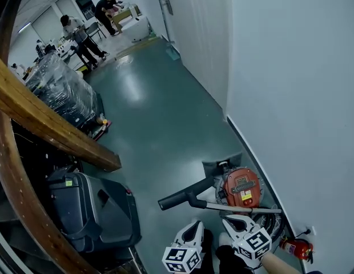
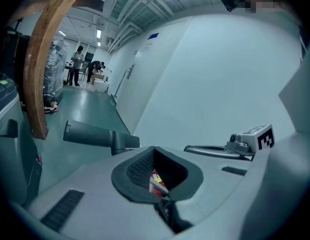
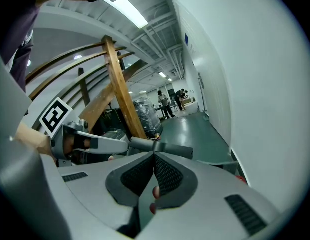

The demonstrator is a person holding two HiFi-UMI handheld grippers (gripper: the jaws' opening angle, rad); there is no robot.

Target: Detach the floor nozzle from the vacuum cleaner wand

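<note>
Hovering near floor nozzle (image 1: 182, 197): left tongs (image 1: 195, 226), right tongs (image 1: 233, 221) both closed, empty.

The right gripper (image 3: 154, 156) has its jaws together and empty. The dark floor nozzle (image 3: 175, 150) lies just beyond, with the left gripper (image 3: 122, 145) to its left.

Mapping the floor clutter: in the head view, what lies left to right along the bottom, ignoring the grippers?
Black plastic case → floor nozzle → red vacuum canister → fire extinguisher.

Behind right hand-held gripper (image 1: 237, 221), vacuum cleaner (image 1: 242, 187) partly hidden; distant people (image 1: 80, 39) indistinct.
</note>
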